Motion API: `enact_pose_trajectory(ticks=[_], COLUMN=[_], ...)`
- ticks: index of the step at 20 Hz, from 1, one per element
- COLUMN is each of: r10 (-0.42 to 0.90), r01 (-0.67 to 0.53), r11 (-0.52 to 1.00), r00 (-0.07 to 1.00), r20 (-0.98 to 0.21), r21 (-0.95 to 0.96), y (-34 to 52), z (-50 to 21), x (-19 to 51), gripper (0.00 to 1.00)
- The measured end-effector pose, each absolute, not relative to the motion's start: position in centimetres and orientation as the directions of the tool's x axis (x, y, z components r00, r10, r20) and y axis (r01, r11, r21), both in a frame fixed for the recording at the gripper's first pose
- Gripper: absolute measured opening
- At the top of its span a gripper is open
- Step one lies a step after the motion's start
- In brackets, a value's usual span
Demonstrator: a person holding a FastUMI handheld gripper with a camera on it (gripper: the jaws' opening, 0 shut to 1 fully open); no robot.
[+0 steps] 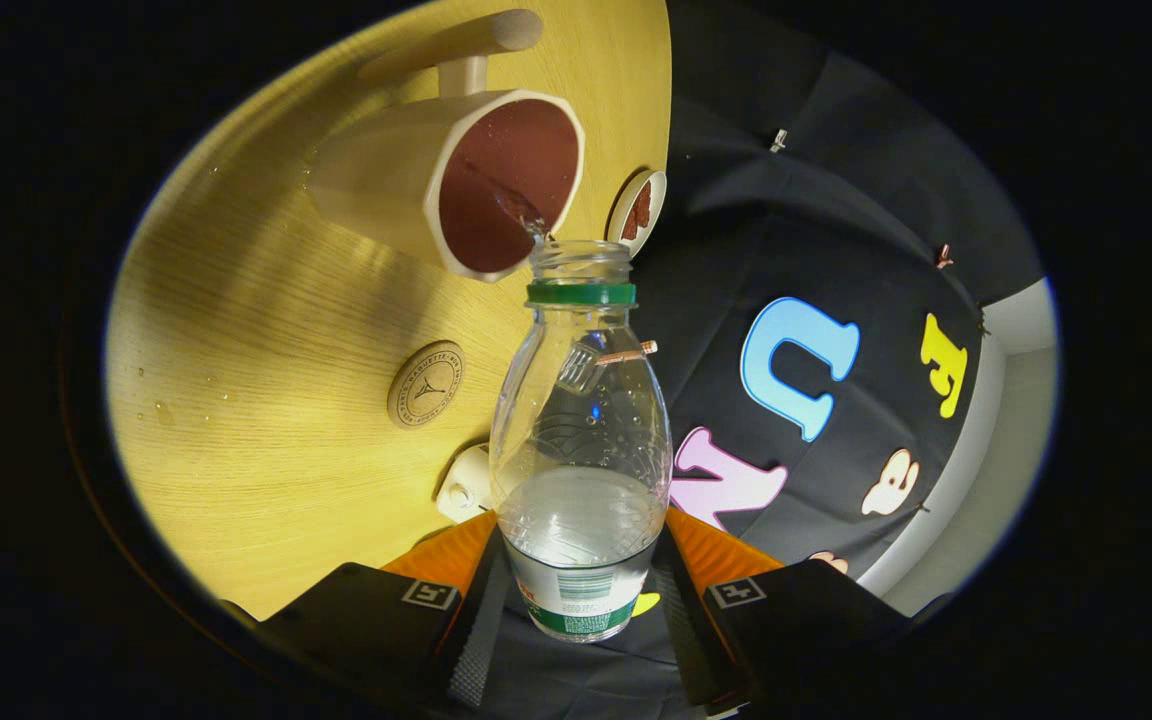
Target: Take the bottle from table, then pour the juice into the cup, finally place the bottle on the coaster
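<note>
clear bottle (581, 440) with green neck ring, clamped in the jaws at lower centre, tipped, streaming clear liquid into brown-lined cup (496, 180) at upper centre.

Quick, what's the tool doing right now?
Tool: shut on the bottle, both fingers pressing its sides, tipping it so liquid pours into the cup.

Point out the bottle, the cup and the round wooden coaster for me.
bottle (581, 440): gripper view, on its clear body, held between the gripper (581, 590) fingers.
cup (506, 185): gripper view, on its dark inside, just beyond the bottle mouth.
coaster (426, 384): gripper view, on its stamped top face.
</note>
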State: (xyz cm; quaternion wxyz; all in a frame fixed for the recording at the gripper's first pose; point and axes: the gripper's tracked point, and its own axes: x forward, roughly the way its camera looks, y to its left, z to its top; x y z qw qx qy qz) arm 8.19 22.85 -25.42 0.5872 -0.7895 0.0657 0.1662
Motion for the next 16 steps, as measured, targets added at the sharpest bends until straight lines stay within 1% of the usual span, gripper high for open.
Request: enact_pose_trajectory(ticks=[11,16], r10=[0.161,0.203], r01=[-0.179,-0.098], r11=[-0.397,-0.424], r00=[0.952,0.959], r20=[-0.26,-0.2], r21=[-0.9,-0.9], y=[23.0,23.5], z=[-23.0,-21.3], x=[8.4,9.2], gripper=[0.75,0.75])
